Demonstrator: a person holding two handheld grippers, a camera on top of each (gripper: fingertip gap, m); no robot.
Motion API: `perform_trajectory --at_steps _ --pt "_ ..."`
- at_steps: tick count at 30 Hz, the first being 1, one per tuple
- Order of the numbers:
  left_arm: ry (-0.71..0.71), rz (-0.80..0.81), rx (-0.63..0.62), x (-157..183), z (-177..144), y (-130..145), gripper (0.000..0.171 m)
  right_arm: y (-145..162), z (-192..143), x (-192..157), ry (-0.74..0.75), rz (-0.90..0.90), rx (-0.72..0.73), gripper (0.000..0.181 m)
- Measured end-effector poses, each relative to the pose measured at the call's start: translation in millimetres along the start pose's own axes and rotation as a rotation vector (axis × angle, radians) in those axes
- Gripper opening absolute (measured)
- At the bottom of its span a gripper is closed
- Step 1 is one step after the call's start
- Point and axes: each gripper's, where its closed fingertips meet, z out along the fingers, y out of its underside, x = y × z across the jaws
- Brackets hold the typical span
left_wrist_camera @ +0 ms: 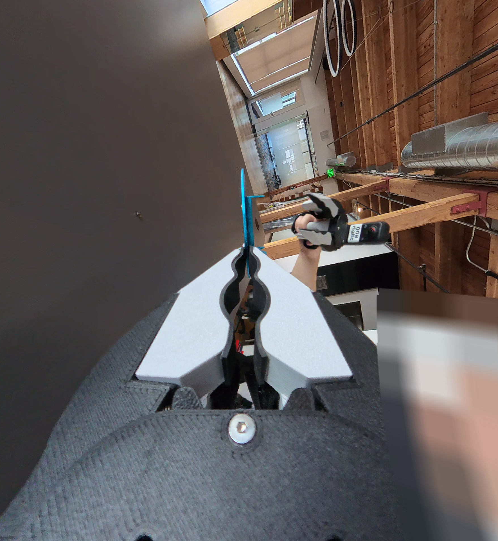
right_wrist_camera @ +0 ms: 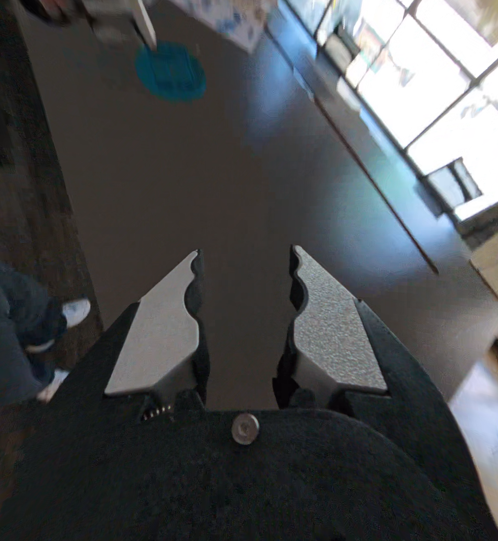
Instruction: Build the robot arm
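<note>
My left gripper [left_wrist_camera: 246, 248] is shut on a thin blue flat piece [left_wrist_camera: 245, 216], seen edge-on, with a round part and a small bracket. It stands right at the dark tabletop [left_wrist_camera: 95, 175]. In the right wrist view the blue piece [right_wrist_camera: 170, 71] shows as a round disc against the dark tabletop [right_wrist_camera: 212, 175], with a white finger [right_wrist_camera: 147, 26] of the left gripper at its upper edge. My right gripper [right_wrist_camera: 246, 250] is open and empty, well short of the disc. It also shows in the left wrist view [left_wrist_camera: 303, 219], held up in a hand, jaws apart.
A person's legs in dark trousers and white shoes [right_wrist_camera: 75, 310] stand on the floor at the table's left edge. Bright windows [right_wrist_camera: 432, 87] lie beyond the table's far side. Wooden beams and a metal duct [left_wrist_camera: 461, 146] are overhead. Spacing between my two grippers at the tips: around 30 cm.
</note>
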Motion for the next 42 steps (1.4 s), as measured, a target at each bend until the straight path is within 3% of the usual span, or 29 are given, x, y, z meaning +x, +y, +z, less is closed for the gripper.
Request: perform_trajectory --at_steps 2,4,8,11,16,19,26,32,42 --pt "0.019 -0.023 -0.003 2.9 2.7 1.1 0.000 -58.6 43.4 -25.4 -0.053 -0.028 0.205 0.072" --pt "0.021 -0.043 0.001 1.8 4.1 1.2 0.000 -87.0 98.6 -51.0 -0.131 -0.022 0.277 0.090" --pt "0.010 -0.098 0.013 -7.5 2.5 0.4 0.000 -96.7 194.0 -76.6 -0.259 0.075 0.228 0.102" --pt "-0.006 -0.115 0.028 -15.4 -0.5 -2.6 0.000 -101.0 220.4 -84.7 -0.312 0.106 0.215 0.102" --pt "0.007 -0.132 0.031 -20.5 3.3 -6.1 0.000 -96.2 238.5 -94.5 -0.377 0.095 0.139 0.099" --pt "0.011 -0.144 0.015 -24.2 9.5 -5.4 0.000 -87.0 242.5 -88.2 -0.339 0.068 0.096 0.081" --pt "0.003 -0.157 -0.053 -31.9 24.4 -2.9 0.000 -68.3 239.7 -86.1 -0.414 0.150 0.074 0.081" --pt "0.025 -0.125 -0.065 -28.4 25.9 -8.2 0.001 -71.2 236.9 -81.0 -0.467 0.221 0.124 0.081" --pt "0.004 -0.071 -0.083 -30.5 18.6 -0.2 0.000 -77.1 237.5 -94.5 -0.441 0.091 0.131 0.081"
